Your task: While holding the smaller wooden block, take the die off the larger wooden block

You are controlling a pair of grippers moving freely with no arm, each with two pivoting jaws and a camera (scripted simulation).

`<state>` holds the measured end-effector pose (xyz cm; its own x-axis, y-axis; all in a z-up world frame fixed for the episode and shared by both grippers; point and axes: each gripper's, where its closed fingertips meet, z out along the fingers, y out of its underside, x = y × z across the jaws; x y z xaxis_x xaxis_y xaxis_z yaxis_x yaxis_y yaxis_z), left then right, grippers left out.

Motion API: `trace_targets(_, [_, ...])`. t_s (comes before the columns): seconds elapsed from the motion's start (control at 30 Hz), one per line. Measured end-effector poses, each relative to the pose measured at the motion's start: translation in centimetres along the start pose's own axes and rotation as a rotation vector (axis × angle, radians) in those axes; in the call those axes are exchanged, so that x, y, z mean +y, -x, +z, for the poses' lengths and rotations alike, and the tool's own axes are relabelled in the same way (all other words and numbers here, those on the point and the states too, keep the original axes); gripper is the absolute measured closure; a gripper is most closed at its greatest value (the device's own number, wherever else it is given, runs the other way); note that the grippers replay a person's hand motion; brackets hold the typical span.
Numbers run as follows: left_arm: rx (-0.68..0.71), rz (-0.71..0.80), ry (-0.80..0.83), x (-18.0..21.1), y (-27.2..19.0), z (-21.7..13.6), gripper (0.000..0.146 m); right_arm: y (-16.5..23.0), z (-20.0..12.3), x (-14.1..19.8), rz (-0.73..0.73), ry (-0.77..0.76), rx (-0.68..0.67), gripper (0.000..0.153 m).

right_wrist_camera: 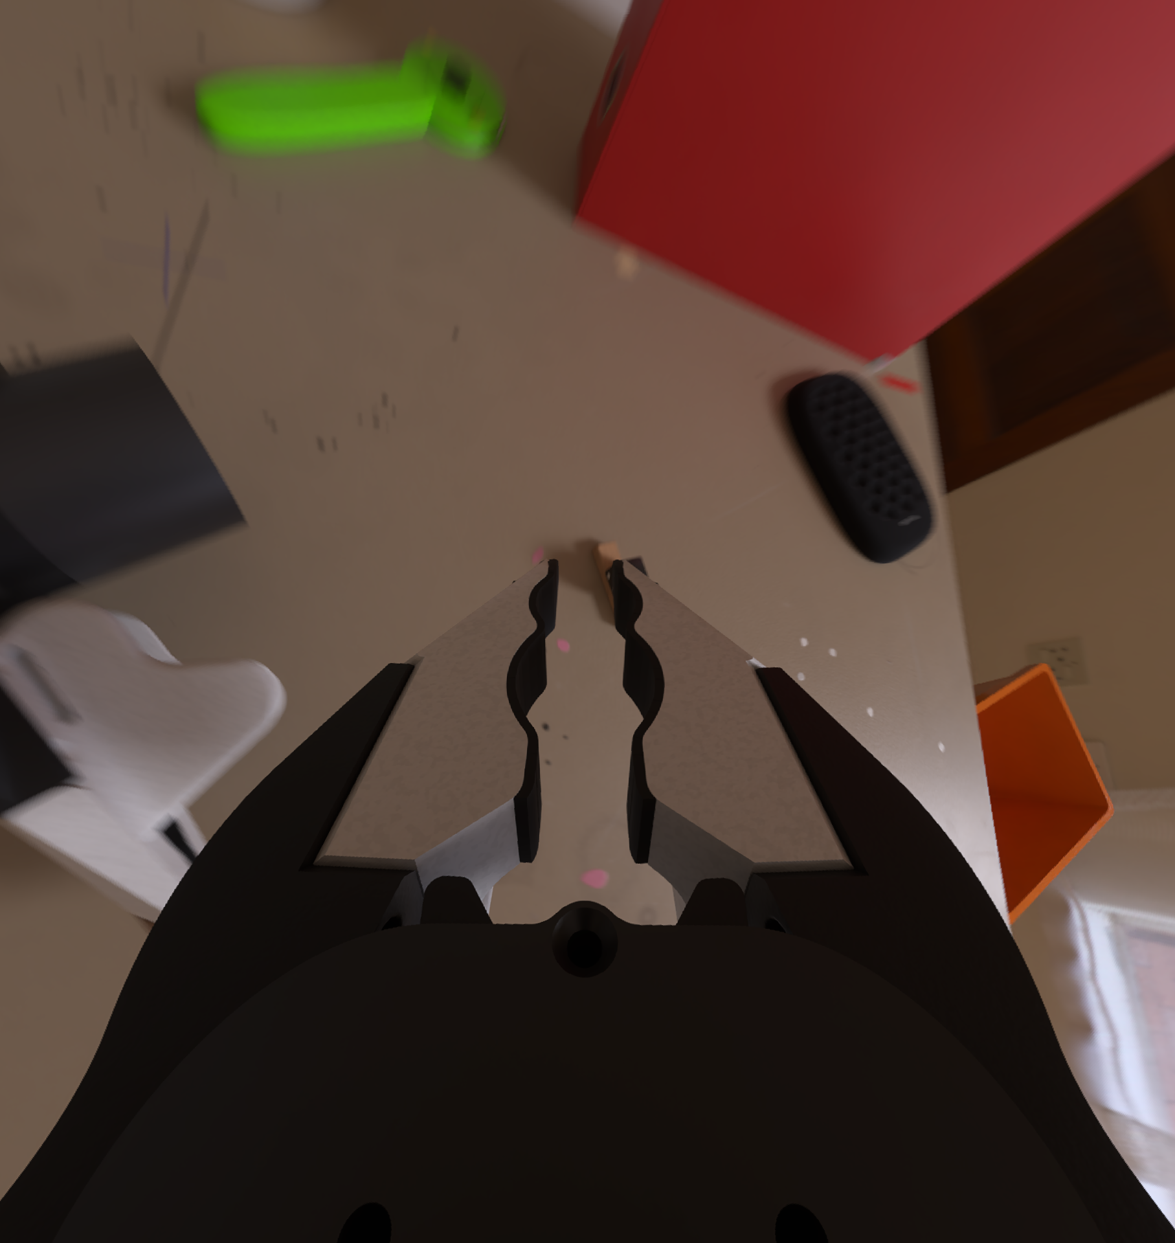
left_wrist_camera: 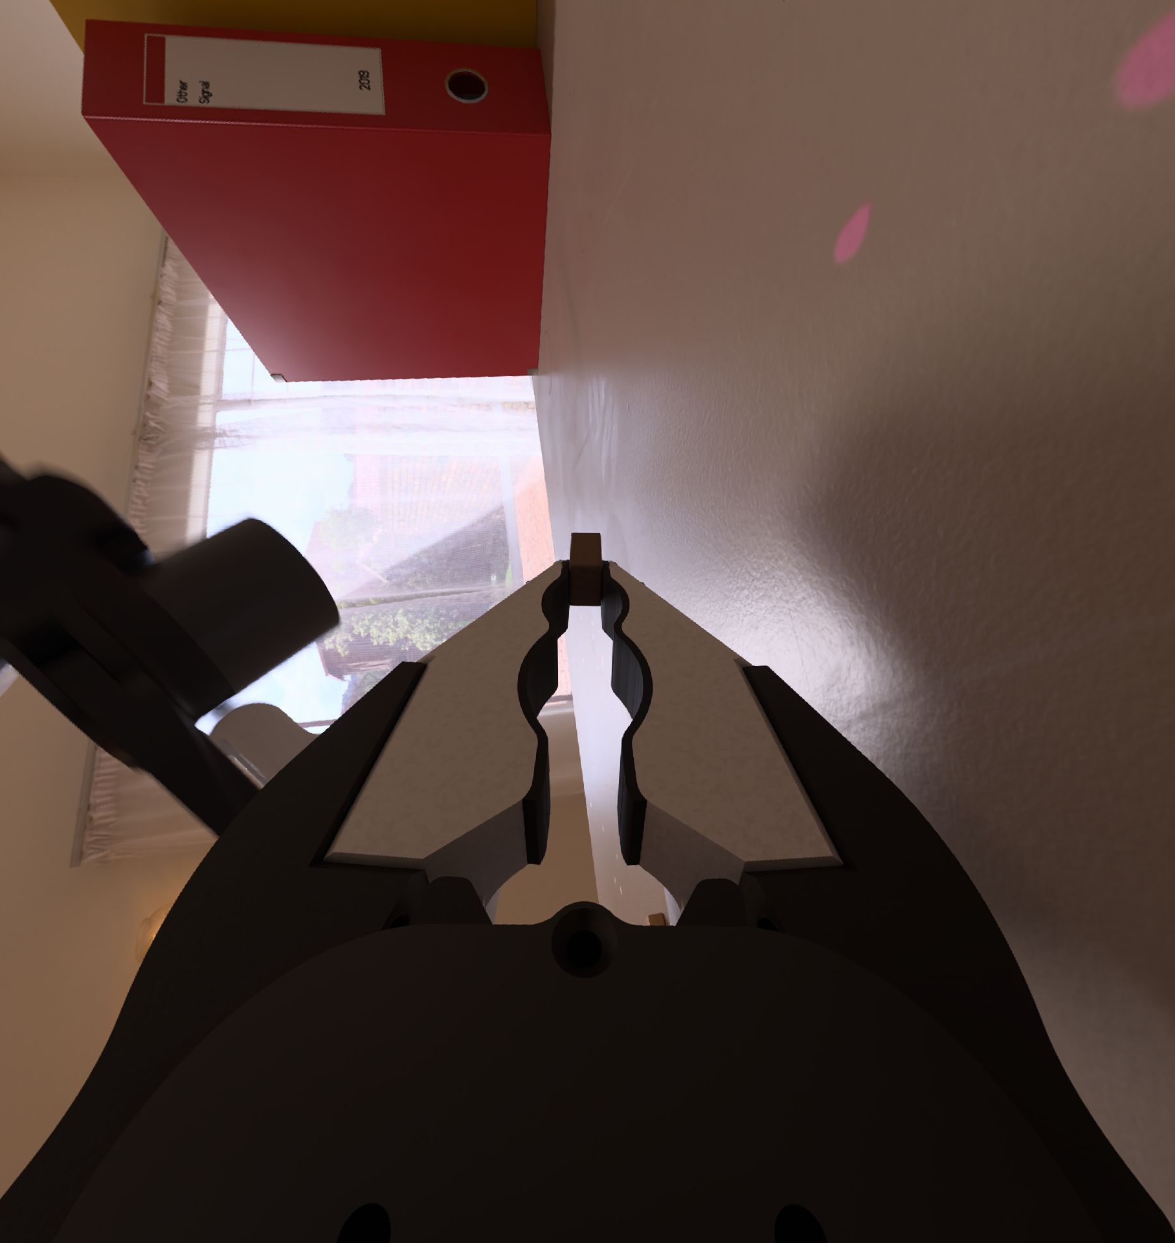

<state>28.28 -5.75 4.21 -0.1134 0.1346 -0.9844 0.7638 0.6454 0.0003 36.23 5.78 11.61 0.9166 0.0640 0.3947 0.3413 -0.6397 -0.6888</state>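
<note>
Wooden and rigid, the smaller wooden block (left_wrist_camera: 585,569) sits pinched at the left hand-held gripper (left_wrist_camera: 584,572) tips, frame centre. Right hand-held gripper (right_wrist_camera: 583,572) gapes, empty; a light wooden piece (right_wrist_camera: 603,561) peeks beside its tips on the counter (right_wrist_camera: 403,350); die unseen.

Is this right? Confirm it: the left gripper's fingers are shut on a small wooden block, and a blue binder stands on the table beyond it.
One detail is wrong: the binder is red, not blue, as the left wrist view shows. The left gripper does pinch the small wooden block.
</note>
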Motion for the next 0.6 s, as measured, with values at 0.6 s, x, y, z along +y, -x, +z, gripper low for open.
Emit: trace_targets(0.6, [0.026,-0.016,-0.008,0.6,0.1,0.0,0.138,-2.0,10.6,6.4,-0.120,0.411,-0.479,0.135])
